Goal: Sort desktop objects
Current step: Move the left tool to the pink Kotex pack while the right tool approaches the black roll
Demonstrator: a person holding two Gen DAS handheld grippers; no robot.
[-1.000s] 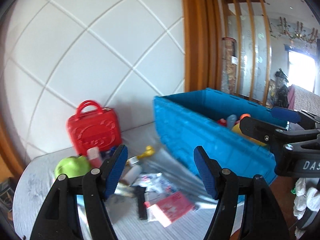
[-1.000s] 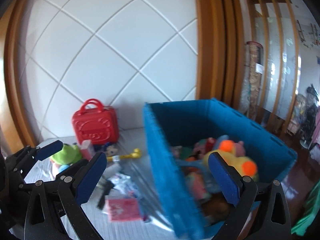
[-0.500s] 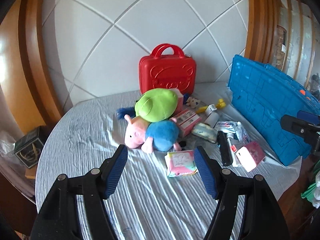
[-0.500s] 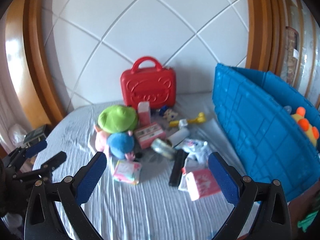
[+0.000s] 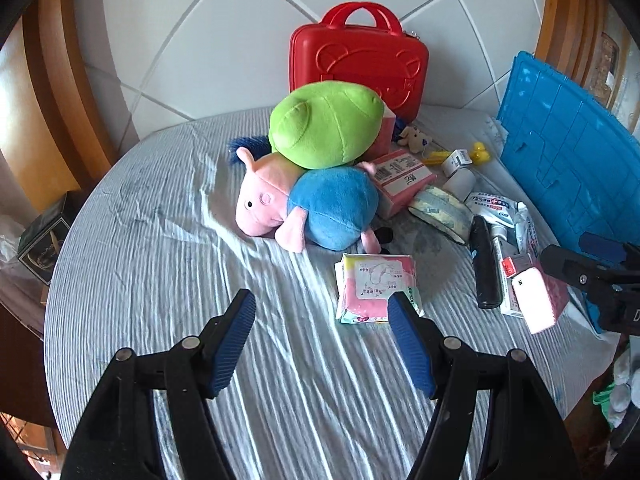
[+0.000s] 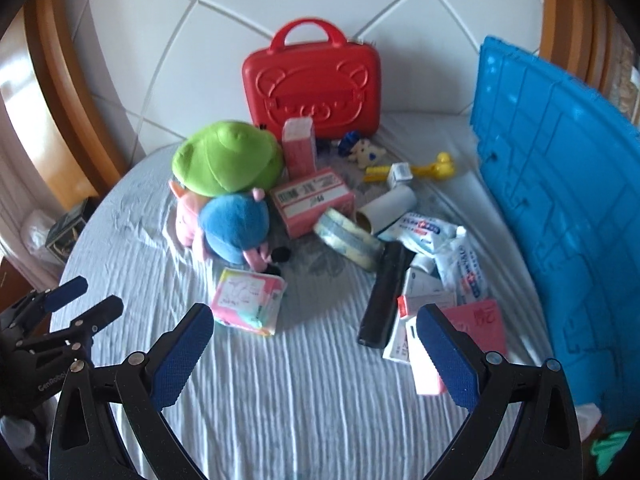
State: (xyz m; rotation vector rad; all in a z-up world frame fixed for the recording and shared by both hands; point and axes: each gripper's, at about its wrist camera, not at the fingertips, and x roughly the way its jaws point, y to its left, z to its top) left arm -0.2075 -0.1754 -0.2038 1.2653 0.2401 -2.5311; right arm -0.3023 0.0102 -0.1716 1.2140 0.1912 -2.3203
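Left gripper [image 5: 322, 312] and right gripper [image 6: 314, 334], both agape and empty, above the striped cloth-covered surface [image 5: 168, 264]. Just ahead: pink pastel soft packet [image 6: 248, 300]; beyond: pink-and-blue plush pig [image 5: 308, 208]; farthest: red hard-shell case [image 6: 312, 80].

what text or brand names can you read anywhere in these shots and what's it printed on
"GenRobot" on the black body of the left gripper, partly blurred.
"Kotex", sideways along the edge of the pink pad pack, partly covered.
"D", cut off at the frame edge, on the right gripper.
Chinese print and barcodes on the pink box, the white-blue pouch and the small white box: too small to read.
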